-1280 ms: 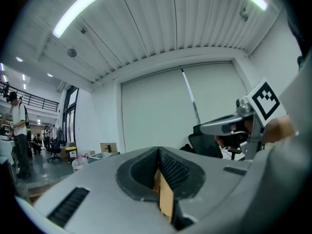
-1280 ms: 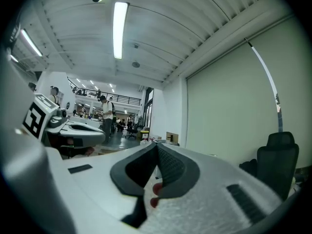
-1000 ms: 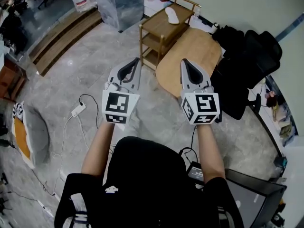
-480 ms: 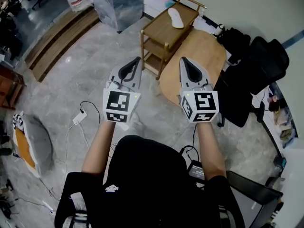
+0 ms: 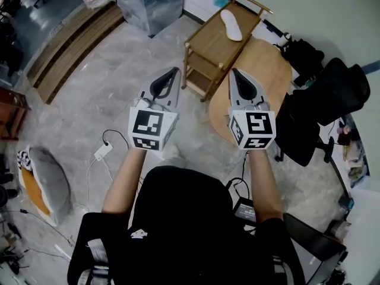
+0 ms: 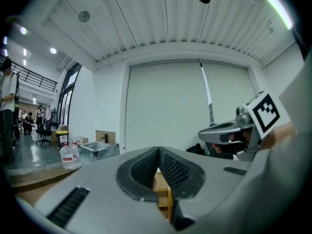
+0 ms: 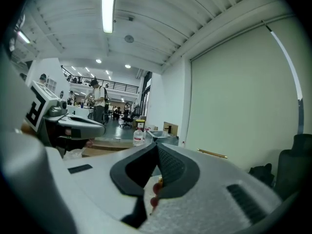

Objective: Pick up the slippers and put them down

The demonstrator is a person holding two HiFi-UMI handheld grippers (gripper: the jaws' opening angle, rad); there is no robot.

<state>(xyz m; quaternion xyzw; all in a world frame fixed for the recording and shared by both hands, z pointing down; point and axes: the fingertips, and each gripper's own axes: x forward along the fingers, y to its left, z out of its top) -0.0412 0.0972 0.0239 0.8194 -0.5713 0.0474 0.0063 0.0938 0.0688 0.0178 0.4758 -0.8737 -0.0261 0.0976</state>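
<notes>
One white slipper (image 5: 230, 25) lies on the top shelf of a small wooden rack (image 5: 202, 43) ahead of me, near the wall. My left gripper (image 5: 173, 71) and right gripper (image 5: 234, 72) are held side by side in the air, pointing level toward the rack, still short of it. Both are shut with their tips meeting and nothing between them. In the left gripper view the shut jaws (image 6: 158, 150) frame a piece of the wooden rack. In the right gripper view the jaws (image 7: 157, 145) are shut as well.
A round wooden table (image 5: 267, 70) stands right of the rack, with a black office chair (image 5: 323, 108) and black bags (image 5: 303, 55) beside it. A metal bin (image 5: 151, 2) and a low wooden platform (image 5: 71, 34) lie at the far left. A white power strip (image 5: 102, 153) and cables lie on the marble floor.
Both grippers, still shut, have travelled forward together toward the rack. The rack and slipper now sit closer and further right in the head view.
</notes>
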